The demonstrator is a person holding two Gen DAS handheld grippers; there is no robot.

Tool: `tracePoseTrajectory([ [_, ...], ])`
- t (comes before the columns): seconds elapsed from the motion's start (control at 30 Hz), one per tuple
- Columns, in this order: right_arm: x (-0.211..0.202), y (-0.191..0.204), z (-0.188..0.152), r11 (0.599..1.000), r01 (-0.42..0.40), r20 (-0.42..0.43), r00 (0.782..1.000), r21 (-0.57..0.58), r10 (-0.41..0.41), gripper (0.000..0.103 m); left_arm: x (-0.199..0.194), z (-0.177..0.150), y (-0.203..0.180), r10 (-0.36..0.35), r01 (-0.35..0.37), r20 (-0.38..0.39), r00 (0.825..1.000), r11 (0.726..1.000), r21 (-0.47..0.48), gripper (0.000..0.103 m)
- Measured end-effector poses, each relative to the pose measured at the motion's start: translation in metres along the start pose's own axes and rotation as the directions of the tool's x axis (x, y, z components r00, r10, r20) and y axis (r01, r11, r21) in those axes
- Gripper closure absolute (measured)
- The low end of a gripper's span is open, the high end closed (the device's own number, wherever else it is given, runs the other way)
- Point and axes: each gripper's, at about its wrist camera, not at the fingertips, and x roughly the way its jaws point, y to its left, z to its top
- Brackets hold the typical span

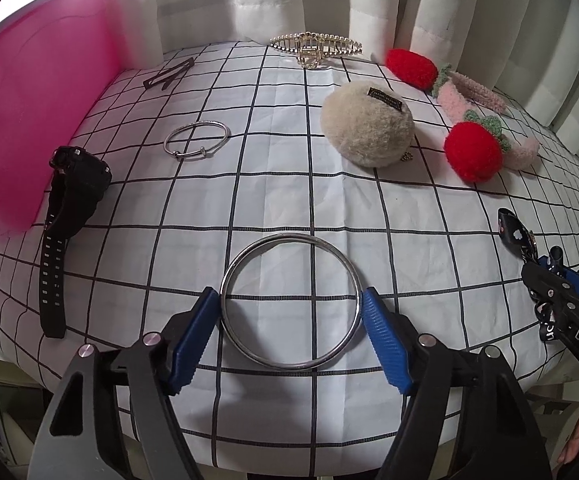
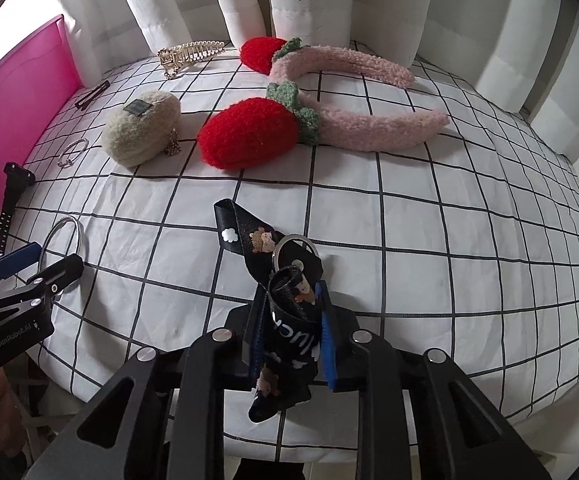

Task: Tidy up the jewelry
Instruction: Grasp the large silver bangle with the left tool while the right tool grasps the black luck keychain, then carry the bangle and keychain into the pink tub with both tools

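Note:
My left gripper (image 1: 291, 300) is open, its blue pads on either side of a large silver bangle (image 1: 292, 301) lying flat on the checked cloth; the pads stand just outside the ring. It also shows in the right wrist view (image 2: 37, 264) with the bangle (image 2: 62, 236). My right gripper (image 2: 291, 300) is shut on a black printed strap keychain (image 2: 285, 280) with a metal ring, and shows at the right of the left wrist view (image 1: 557, 280). A pink box (image 1: 29, 92) stands at the left.
On the cloth lie a thin silver bracelet (image 1: 196, 141), a black watch (image 1: 69, 200), a dark hair clip (image 1: 169, 74), a pearl claw clip (image 1: 315, 46), a beige fluffy pouch (image 1: 367, 128) and a pink strawberry headband (image 2: 329, 112). White curtains hang behind.

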Motion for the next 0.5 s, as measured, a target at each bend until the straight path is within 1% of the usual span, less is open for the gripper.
tracePoseTrajectory([
  [0.13,-0.005,0.001,0.000,1.000,-0.022,0.015,1.000,0.002,0.022,0.088,-0.003,0.000,0.003,-0.001,0.001,0.007,1.000,1.000,-0.011,0.033],
  [0.5,-0.025,0.005,0.008,0.997,-0.071,0.069,0.995,-0.003,0.071,0.089,-0.033,0.012,0.008,-0.021,0.023,0.086,0.996,1.000,-0.017,0.033],
])
